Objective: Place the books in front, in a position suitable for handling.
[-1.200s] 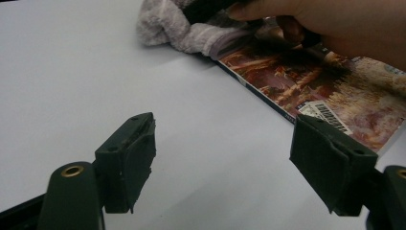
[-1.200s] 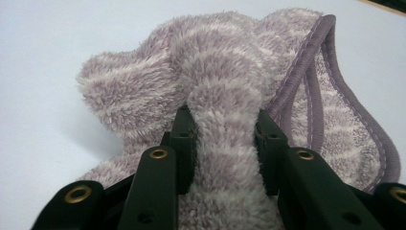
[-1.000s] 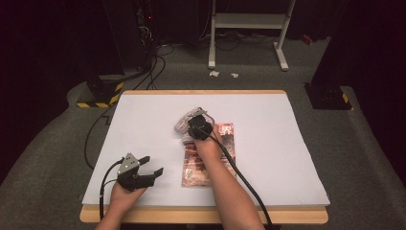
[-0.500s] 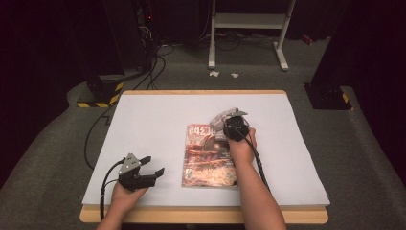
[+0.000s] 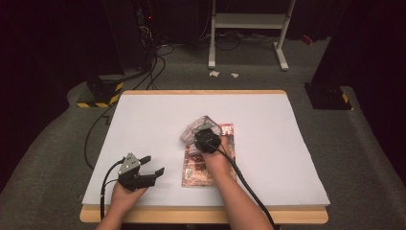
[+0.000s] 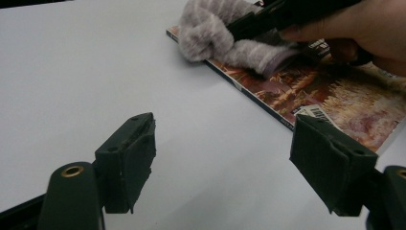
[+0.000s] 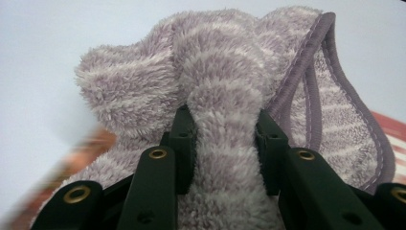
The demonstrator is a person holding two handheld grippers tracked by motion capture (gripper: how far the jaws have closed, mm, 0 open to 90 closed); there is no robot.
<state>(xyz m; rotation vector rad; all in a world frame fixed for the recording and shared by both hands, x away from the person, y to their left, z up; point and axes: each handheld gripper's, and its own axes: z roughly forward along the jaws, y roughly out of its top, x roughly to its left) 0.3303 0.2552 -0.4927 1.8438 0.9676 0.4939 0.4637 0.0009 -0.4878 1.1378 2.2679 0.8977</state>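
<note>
**Cloth pinched over the magazine**

The right gripper (image 7: 225, 139) has its two black jaws closed on a thick fold of a fluffy, grey-lilac striped cloth (image 7: 215, 72), the pads pressing into the pile from both sides. The cloth bunches up beyond the jaws, and its stitched purple hem curves down on one side. In the high view the right gripper (image 5: 205, 135) sits over the upper left part of a magazine (image 5: 229, 143), with the cloth (image 5: 194, 130) spilling past the magazine's top left corner onto the white table cover (image 5: 287, 143). From the left gripper view, the cloth (image 6: 210, 33) rests on the magazine's (image 6: 344, 96) near edge, held from above by the other gripper, with the person's hand (image 6: 368, 28) behind it.

The left gripper (image 5: 148, 167) lies low near the front left of the table, well apart from the magazine. Its jaws stand wide, with nothing but bare white cover between them (image 6: 225, 158). The magazine lies flat, roughly in the middle of the table, its long side running away from the person.
</note>
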